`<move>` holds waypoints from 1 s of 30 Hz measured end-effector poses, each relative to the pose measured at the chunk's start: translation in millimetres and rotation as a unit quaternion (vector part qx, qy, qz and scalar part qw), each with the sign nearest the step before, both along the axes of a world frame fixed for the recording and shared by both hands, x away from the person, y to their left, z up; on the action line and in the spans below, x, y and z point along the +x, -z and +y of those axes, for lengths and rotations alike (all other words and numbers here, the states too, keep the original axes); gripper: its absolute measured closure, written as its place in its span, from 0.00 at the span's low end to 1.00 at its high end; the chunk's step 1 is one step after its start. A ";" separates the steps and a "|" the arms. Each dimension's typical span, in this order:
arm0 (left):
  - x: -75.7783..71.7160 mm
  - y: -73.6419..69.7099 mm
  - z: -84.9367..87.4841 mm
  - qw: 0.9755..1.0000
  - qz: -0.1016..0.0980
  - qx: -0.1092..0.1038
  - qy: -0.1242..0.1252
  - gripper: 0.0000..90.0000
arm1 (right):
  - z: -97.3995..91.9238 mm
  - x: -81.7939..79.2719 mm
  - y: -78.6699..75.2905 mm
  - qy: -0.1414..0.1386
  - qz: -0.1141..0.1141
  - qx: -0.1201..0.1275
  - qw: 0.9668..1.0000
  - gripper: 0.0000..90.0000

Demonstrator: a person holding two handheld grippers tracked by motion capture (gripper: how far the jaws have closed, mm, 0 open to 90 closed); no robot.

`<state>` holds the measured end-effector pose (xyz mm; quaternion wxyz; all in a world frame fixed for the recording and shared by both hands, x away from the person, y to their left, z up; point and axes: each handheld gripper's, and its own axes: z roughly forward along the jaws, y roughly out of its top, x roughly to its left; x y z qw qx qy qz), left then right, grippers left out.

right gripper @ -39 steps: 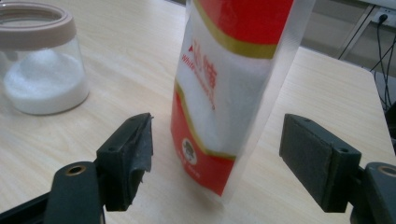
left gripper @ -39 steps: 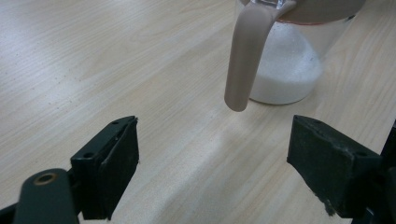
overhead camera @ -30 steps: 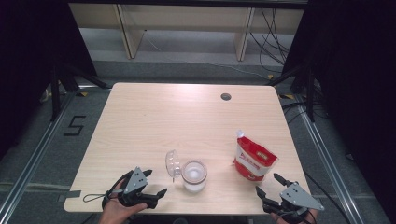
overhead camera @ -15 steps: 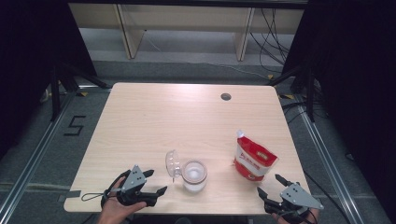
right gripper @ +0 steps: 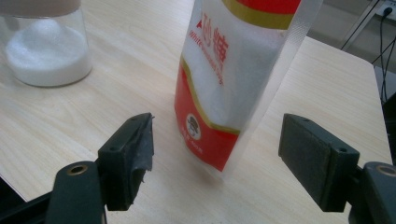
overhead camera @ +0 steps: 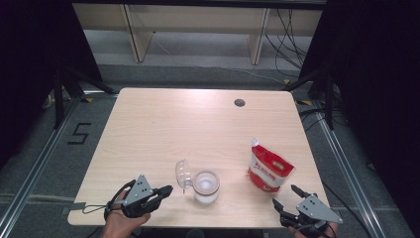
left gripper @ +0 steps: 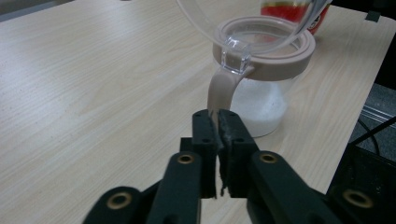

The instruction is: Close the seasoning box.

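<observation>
A clear jar [overhead camera: 205,186] with white powder in it and a beige ring stands near the table's front edge; its clear lid [overhead camera: 182,176] is tipped open to the left. In the left gripper view a beige strap [left gripper: 223,88] hangs from the ring of the jar [left gripper: 259,107] down between the jaw tips. My left gripper [overhead camera: 167,190] [left gripper: 217,116] has just been closing and is shut on that strap. A red-and-white sugar bag [overhead camera: 267,171] [right gripper: 233,70] stands to the right. My right gripper [overhead camera: 284,195] [right gripper: 219,126] is open just in front of it, pads clear of the bag.
The light wooden table [overhead camera: 173,129] has a round cable hole [overhead camera: 239,102] at the back right. Both hands sit at the front edge. Shelving legs and cables lie on the floor beyond the table's far side.
The left gripper's jaws, spread apart earlier, have come together beside the jar's lid. The right gripper, the jar and the bag have not moved.
</observation>
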<state>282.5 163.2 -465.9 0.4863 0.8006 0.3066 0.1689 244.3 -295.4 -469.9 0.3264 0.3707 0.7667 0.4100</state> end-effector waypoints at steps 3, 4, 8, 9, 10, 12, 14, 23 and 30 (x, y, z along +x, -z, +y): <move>0.5 -3.4 0.0 1.000 -0.002 0.008 0.005 1.00 | 2.0 -1.1 0.4 0.004 -0.001 0.005 1.000 0.31; 0.6 -5.5 0.1 1.000 -0.006 0.010 0.010 0.99 | 2.2 -1.4 0.1 0.006 0.000 0.006 1.000 0.31; 1.3 -13.1 -0.8 1.000 -0.016 0.013 0.016 1.00 | 2.0 -0.5 0.4 0.001 0.008 0.004 1.000 0.31; 2.0 -14.1 -0.9 1.000 -0.017 0.014 0.015 1.00 | 1.8 0.3 0.6 0.001 0.003 0.000 1.000 0.31; 2.6 -14.6 -1.1 1.000 -0.018 0.016 0.018 1.00 | 2.6 0.3 1.4 0.002 0.003 0.001 1.000 0.31; 2.6 -15.6 -2.5 1.000 -0.014 0.008 0.017 1.00 | 4.4 -1.8 1.5 0.002 0.015 0.005 1.000 0.32; 3.0 -18.7 -2.7 0.999 -0.023 0.014 0.018 0.99 | 4.5 -1.3 1.6 0.002 0.013 0.004 1.000 0.32; 7.0 -25.0 -8.6 0.999 -0.033 0.013 0.025 0.99 | 4.3 -0.4 1.8 0.000 0.008 0.001 1.000 0.32; 6.3 -29.5 -14.3 0.999 -0.036 0.006 0.032 0.99 | 2.9 1.8 1.7 -0.009 -0.002 -0.010 1.000 0.32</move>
